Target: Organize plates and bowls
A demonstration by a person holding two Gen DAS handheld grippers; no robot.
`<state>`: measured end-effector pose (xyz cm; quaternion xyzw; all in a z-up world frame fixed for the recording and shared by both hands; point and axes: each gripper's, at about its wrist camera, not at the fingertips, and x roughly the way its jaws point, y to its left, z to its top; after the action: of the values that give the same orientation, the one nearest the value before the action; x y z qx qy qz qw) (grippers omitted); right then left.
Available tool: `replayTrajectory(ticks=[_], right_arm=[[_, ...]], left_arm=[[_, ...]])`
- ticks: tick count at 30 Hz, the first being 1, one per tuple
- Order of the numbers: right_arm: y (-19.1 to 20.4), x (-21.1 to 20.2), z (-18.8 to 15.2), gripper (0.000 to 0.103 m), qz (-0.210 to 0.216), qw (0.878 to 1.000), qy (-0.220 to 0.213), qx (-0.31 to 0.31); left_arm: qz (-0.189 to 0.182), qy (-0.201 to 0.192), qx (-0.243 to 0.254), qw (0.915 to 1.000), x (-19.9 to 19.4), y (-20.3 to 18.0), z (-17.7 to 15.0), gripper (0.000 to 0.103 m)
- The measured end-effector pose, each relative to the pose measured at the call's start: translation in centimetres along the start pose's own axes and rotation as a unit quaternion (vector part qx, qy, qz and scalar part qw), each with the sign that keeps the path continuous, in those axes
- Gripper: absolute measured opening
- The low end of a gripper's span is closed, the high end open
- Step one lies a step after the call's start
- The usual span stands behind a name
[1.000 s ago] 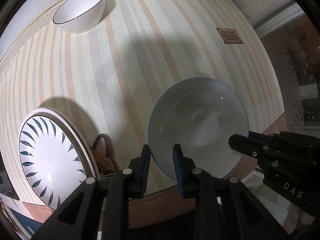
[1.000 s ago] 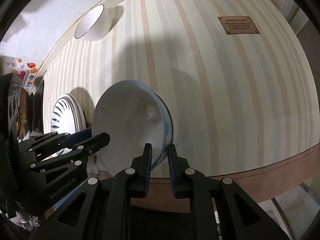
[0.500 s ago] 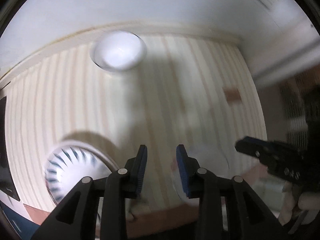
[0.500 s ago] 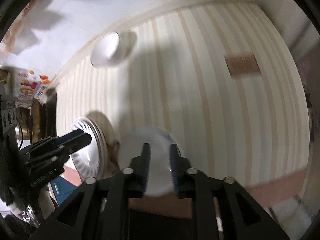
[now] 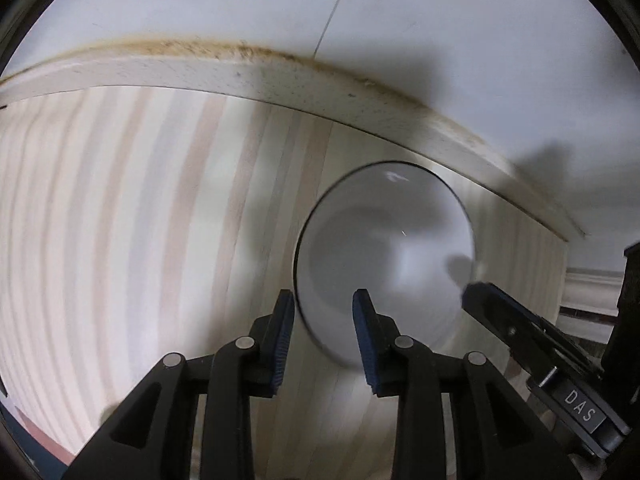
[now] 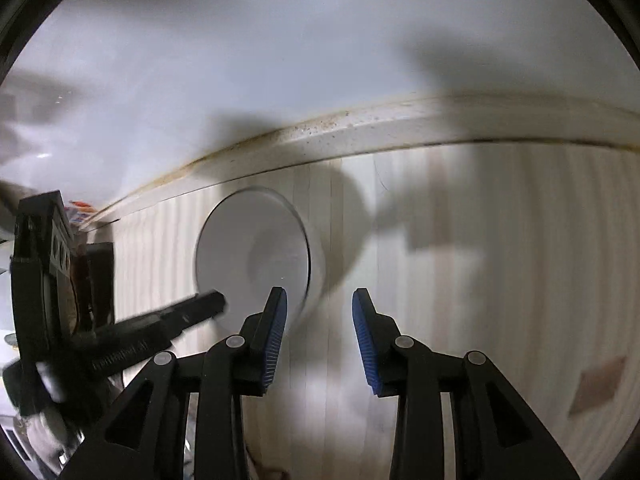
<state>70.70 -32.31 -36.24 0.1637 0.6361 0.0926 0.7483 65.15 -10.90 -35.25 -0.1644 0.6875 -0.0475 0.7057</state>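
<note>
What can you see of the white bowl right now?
The white bowl looks like glossy ceramic, with a thin dark line round its rim and nothing visible inside. It stands upright on the striped mat, near the counter's back edge. Both views are motion-blurred. The left gripper and right gripper are open beside its rim; neither clearly touches it.

White bowl (image 5: 384, 264) motion-blurred, near rim hidden behind left gripper (image 5: 324, 336) pads; right gripper (image 5: 532, 332) covers its right edge. Striped mat (image 6: 500, 260) smeared, stripes faint; brown label (image 6: 596, 384) near its right edge unreadable. Lettering on left gripper body in right view blurred, clutter at left frame edge indistinct
</note>
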Motion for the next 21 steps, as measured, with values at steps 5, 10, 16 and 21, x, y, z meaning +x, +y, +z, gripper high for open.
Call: replayTrajectory(ticks=[5, 10, 16, 21], right_arm=[[0.3, 3.2, 1.8, 0.013, 0.001, 1.000, 0.020, -0.001], [0.8, 3.4, 1.5, 0.011, -0.019, 1.000, 0.012, -0.018], [1.3, 1.2, 0.1, 0.011, -0.028, 0.999, -0.007, -0.024], [1.1, -2.7, -2.1, 0.011, -0.029, 0.999, -0.030, -0.020]], left_arm=[[0.022, -0.015, 0.022, 0.9994, 0.6, -0.5, -0.1, 0.025], [0.027, -0.023, 0.035, 0.9988, -0.3, -0.9, -1.0, 0.025], [0.028, -0.047, 0.068, 0.9962, -2.9, -2.7, -2.7, 0.025], [0.019, -0.064, 0.097, 0.9930, -5.8, -3.3, -4.5, 0.025]])
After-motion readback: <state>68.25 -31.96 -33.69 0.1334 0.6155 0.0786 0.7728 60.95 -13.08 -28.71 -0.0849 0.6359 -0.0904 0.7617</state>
